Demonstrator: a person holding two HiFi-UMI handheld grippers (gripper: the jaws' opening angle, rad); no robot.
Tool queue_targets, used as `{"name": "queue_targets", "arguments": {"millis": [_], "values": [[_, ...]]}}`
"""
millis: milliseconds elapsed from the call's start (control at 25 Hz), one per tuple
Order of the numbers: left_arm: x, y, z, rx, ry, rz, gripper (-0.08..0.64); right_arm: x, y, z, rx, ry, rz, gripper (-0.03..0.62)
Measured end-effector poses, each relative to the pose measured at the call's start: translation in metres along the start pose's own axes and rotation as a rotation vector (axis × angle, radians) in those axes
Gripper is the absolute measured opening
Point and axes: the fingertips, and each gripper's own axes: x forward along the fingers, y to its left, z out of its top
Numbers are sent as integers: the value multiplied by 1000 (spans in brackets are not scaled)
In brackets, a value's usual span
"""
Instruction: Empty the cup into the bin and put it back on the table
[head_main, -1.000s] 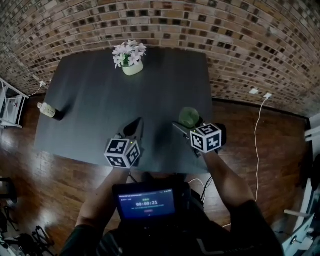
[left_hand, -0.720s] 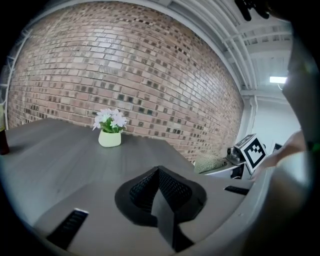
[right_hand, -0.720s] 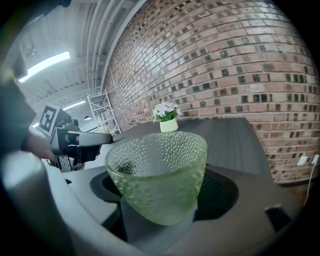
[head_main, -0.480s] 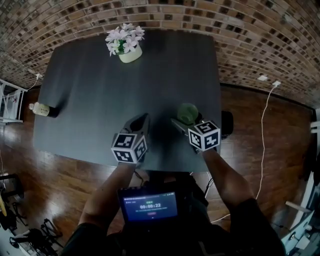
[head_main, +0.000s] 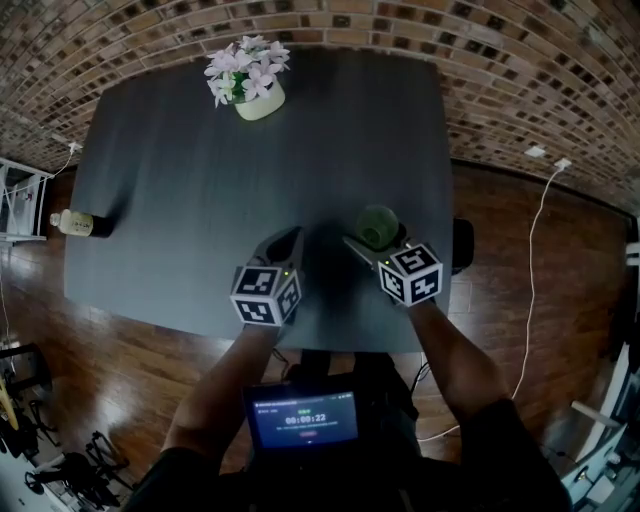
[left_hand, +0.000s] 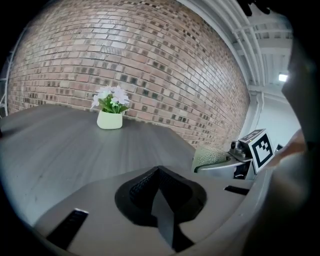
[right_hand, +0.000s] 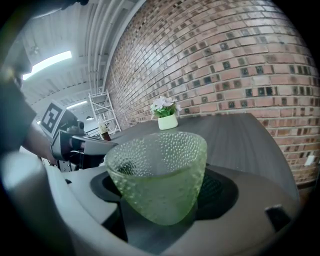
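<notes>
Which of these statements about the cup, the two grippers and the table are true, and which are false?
1. The right gripper holds the green cup between its jaws. True.
2. The left gripper holds a bottle. False: its jaws are together with nothing between them; the bottle is at the left edge of the table.
3. The flower pot stands at the table's far side. True.
4. The green cup is upside down. False: its open mouth faces up.
</notes>
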Motion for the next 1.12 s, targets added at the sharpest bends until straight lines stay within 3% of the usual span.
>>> {"name": "queue_targets", "arguments": {"millis": [280,840,1120], "values": [[12,5,-2,-6,3,2,-8,13,-9,2,-43,-27,-8,402],[14,8,-5,-11,-1,-2,-8,20,-8,0,-36,-81,14,408],[12,4,-4,-10,-10,-6,-8,18,-4,-6,-31,-71,24,479]]}}
